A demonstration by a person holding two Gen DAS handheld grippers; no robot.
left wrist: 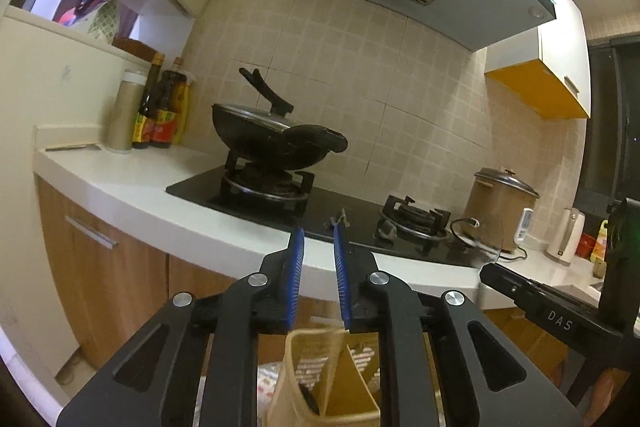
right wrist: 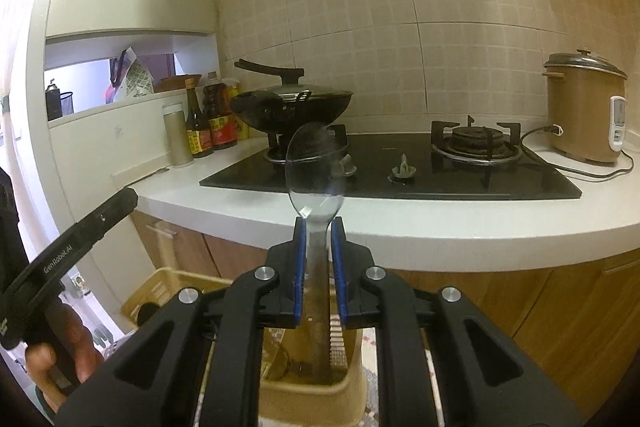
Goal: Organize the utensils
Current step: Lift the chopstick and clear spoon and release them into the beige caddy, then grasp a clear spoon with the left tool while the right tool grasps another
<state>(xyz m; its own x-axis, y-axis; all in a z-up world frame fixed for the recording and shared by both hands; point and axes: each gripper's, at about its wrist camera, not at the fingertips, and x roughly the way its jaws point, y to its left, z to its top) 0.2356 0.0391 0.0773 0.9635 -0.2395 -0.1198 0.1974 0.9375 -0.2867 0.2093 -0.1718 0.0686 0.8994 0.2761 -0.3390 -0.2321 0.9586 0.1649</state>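
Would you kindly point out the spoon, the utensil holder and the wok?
spoon (right wrist: 314, 167), right wrist view, on its bowl.
utensil holder (left wrist: 286, 383), left wrist view, on its left wall.
wok (left wrist: 256, 137), left wrist view, on its dark side.

**Item count, stove-side kitchen, landmark: black hob (right wrist: 400, 167)**

Hob: 1. Burners on it: 2, one left (right wrist: 280, 151), one right (right wrist: 476, 143). Control knobs between the burners: 2 (right wrist: 404, 171).

Wok with lid (right wrist: 296, 103): 1, on the left burner.

Bottles and jars left of the hob, by the wall: 1 pale canister (right wrist: 178, 135), plus about 3 sauce bottles (right wrist: 198, 131); overlap makes the exact number uncertain.

Rice cooker (right wrist: 580, 107): 1, right of the hob. Kettle (left wrist: 566, 235): 1, further right.

Spoon (right wrist: 314, 167): 1, in front of the hob. Beige utensil basket (right wrist: 312, 387): 1, below it.

Grippers: 2, left gripper (left wrist: 318, 231), right gripper (right wrist: 318, 223).
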